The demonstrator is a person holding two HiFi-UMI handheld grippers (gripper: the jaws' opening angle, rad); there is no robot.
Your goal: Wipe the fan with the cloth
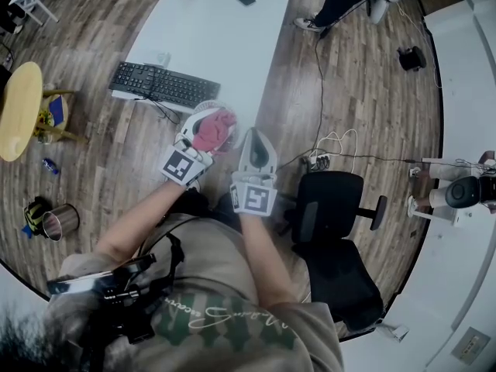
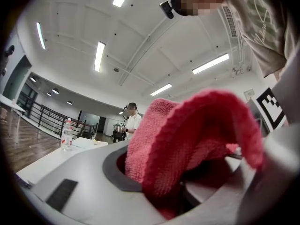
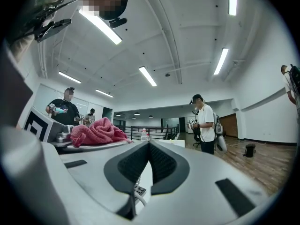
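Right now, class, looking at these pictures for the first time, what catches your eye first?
The red cloth stands out, bunched in the left gripper at the middle of the head view. Beside it the right gripper is shut and empty; a black keyboard lies on the white table beyond.

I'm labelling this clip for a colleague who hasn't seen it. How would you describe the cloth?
Find the long white table running up the middle of the head view. At its near end, right of the black keyboard, the left hand-held gripper grips the cloth: a crumpled pink-red terry rag, the only bright soft thing there.
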